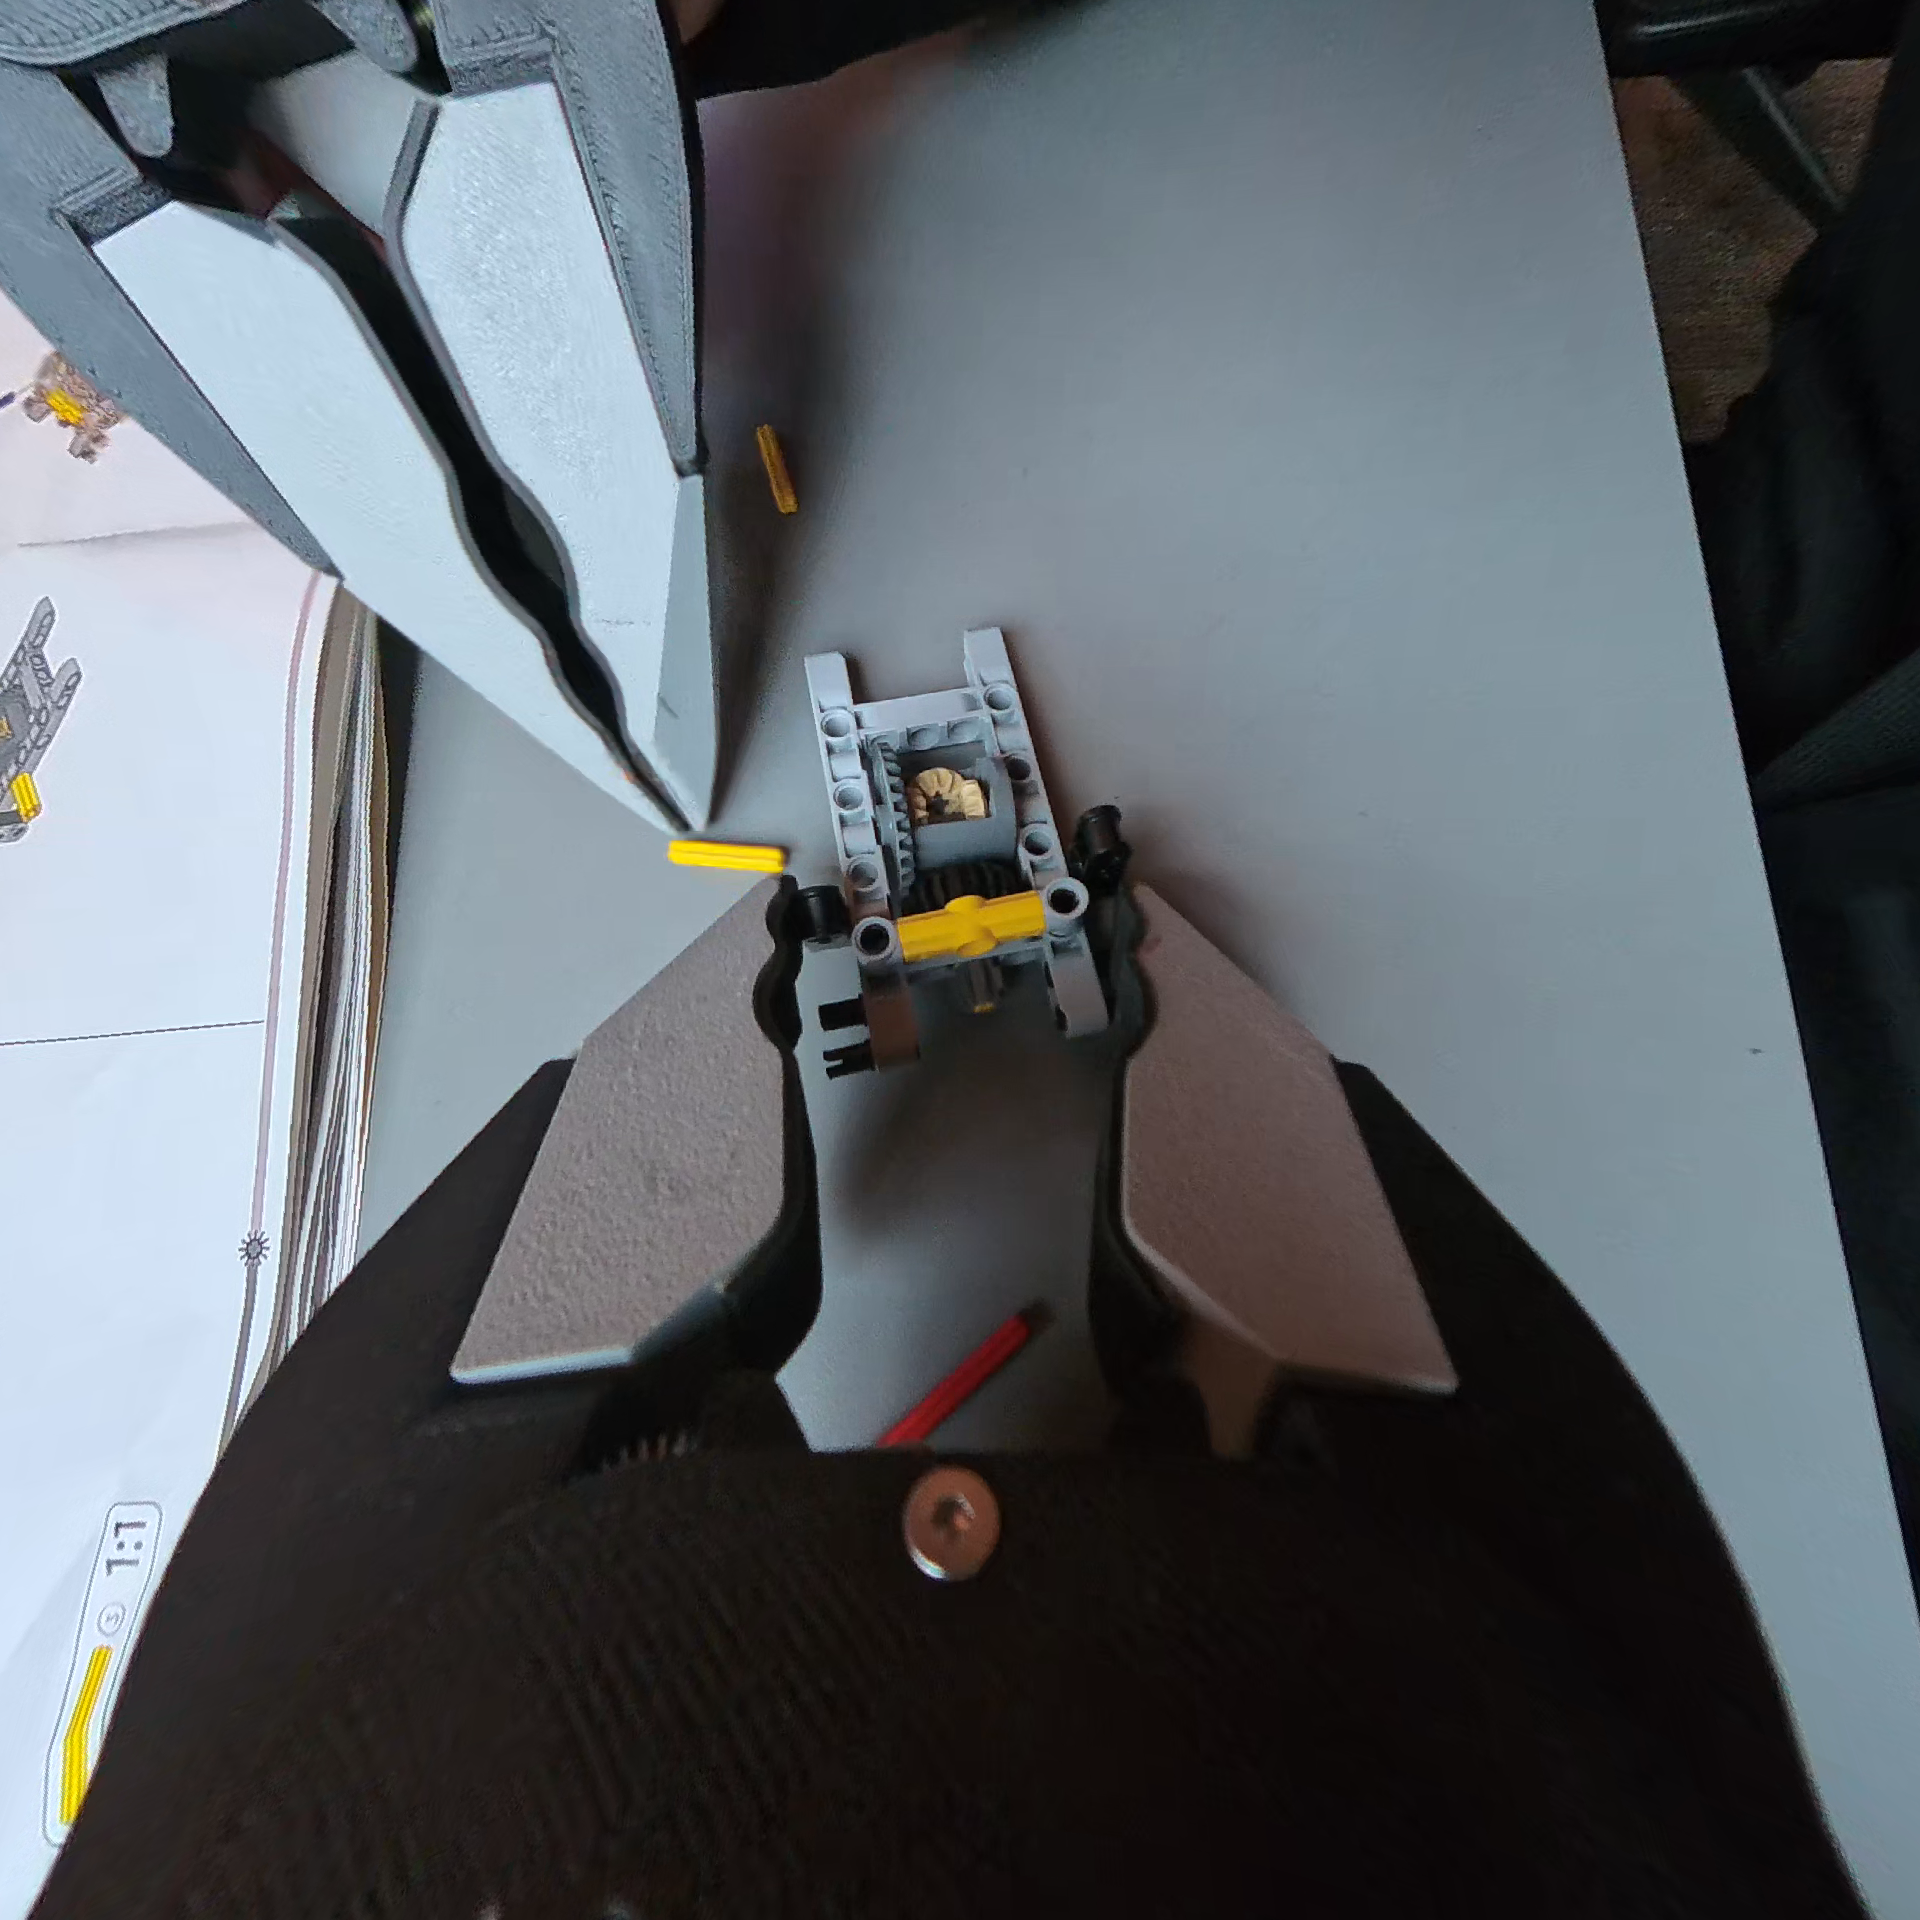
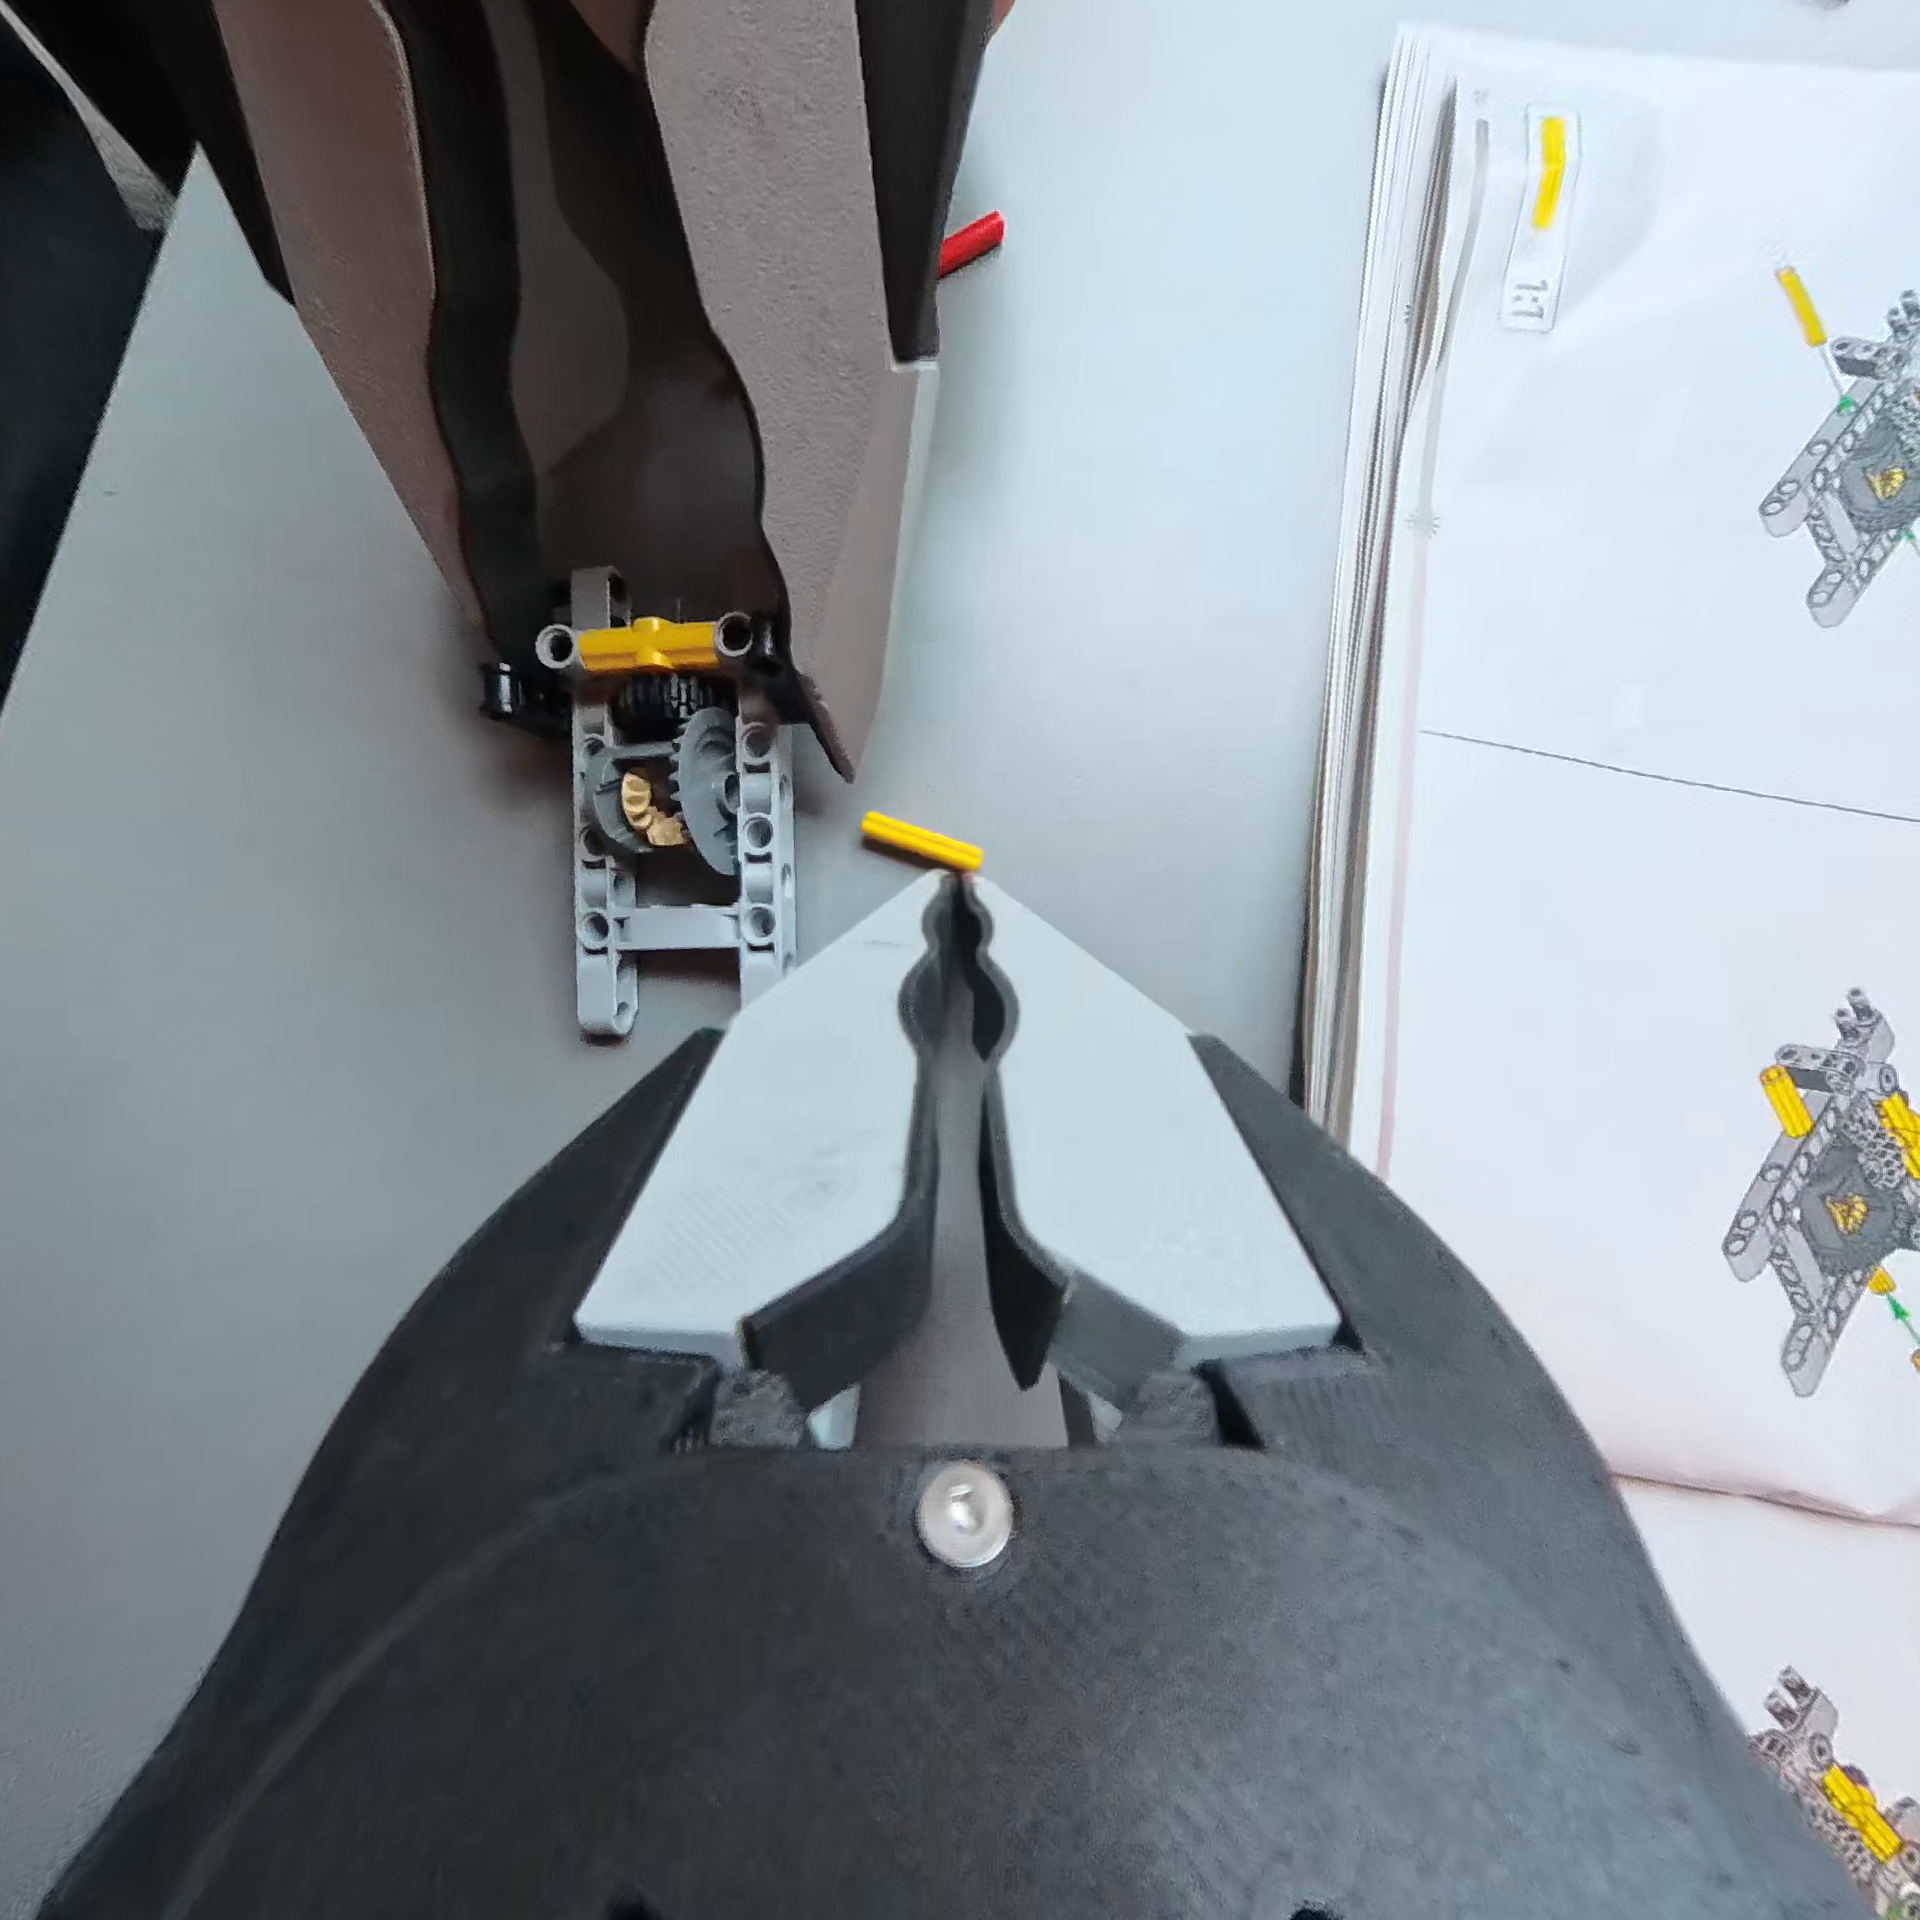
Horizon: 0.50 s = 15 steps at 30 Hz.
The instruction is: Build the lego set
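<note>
A grey lego frame [image 1: 935,717] with gears, a tan gear [image 1: 943,795] and a yellow connector [image 1: 966,928] lies on the grey table. My left gripper [image 1: 951,935] is shut on the frame's near end, one finger on each side. The frame [image 2: 764,831] and the left gripper [image 2: 649,623] also show in the right wrist view. My right gripper [image 2: 954,883] is shut, with its tips right at a loose yellow axle [image 2: 922,840] that lies across them. In the left wrist view the right gripper [image 1: 691,821] comes in from the upper left, above the axle [image 1: 727,855].
An open instruction booklet [image 1: 135,935] lies left of the frame; it is on the right in the right wrist view [image 2: 1610,935]. A second yellow axle [image 1: 777,470] lies farther off. A red axle [image 1: 961,1377] lies under my left gripper. The table edge [image 1: 1704,623] runs along the right. It is some 8 centimetres from my left tips to the red axle [image 1: 961,1377].
</note>
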Tool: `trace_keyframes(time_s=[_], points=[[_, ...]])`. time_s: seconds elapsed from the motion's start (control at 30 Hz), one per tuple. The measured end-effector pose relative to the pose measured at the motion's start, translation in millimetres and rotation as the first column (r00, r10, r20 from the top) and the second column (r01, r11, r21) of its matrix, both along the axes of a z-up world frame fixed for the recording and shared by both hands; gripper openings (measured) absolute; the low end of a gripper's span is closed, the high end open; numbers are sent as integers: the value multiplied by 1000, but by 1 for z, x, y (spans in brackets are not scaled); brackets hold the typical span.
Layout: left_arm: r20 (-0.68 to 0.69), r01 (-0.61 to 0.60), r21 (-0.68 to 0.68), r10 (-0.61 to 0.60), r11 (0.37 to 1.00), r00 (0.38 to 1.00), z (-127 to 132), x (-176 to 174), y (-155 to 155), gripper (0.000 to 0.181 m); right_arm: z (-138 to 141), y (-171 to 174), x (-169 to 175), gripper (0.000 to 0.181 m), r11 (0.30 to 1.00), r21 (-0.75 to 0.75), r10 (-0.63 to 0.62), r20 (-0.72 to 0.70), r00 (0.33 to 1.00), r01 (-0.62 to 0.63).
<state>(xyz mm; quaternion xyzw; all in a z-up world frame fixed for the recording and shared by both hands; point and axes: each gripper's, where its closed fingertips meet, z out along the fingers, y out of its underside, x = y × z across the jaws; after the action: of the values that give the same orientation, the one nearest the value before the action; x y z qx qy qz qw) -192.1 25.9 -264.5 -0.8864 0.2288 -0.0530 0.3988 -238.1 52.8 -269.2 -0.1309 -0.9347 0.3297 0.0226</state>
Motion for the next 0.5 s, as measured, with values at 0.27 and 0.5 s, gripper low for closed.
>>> trace_keyframes(time_s=[0.27, 0.5], points=[[21, -9, 15, 9, 1000, 1000, 4, -2, -4, 66, 1, 3, 1, 0, 1000, -26, -8, 18, 1000, 9], [51, -40, 11, 40, 999, 998, 11, -12, -21, 69, 17, 13, 2, 9, 985, -82, -133, 178, 975, 149]])
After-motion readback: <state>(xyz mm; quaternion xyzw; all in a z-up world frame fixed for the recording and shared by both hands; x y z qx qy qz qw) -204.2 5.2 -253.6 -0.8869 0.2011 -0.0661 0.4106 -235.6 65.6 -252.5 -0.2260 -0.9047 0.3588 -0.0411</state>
